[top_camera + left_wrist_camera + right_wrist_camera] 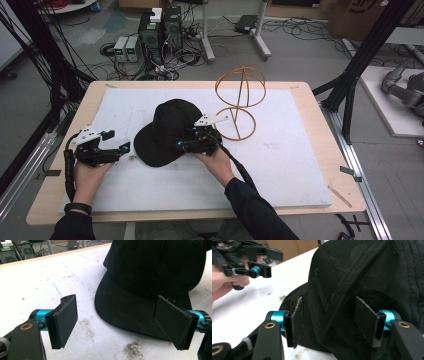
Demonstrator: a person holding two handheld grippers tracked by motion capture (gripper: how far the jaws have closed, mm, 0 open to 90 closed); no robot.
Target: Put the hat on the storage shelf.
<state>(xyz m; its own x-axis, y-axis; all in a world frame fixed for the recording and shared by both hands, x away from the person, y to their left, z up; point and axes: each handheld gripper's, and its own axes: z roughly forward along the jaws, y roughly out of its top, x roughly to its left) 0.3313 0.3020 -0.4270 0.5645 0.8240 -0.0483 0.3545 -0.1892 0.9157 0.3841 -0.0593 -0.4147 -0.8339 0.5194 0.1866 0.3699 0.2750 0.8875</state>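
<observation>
A: The right gripper (186, 145) sits at the black cap (167, 131), and in the right gripper view its jaws stand apart with a fold of the cap's mesh crown bulging between them; both pads (297, 321) seem to be against the fabric, though I can't say they pinch it.

B: And the left gripper (120, 149)?

A: Spread wide with nothing between its jaws. The cap's brim (125, 312) lies just ahead of it on the white foam board (280, 165), and one pad (172, 322) overlaps the brim's edge in the left gripper view. Whether it touches, I cannot tell.

B: What lies beyond the right gripper?

A: A wooden ring stand (239, 102), standing on the board just past the cap. The board itself rests on a wooden table (345, 185).

B: The hands?

A: The left hand (90, 175) and right hand (216, 162) each grip their tool from behind.
</observation>
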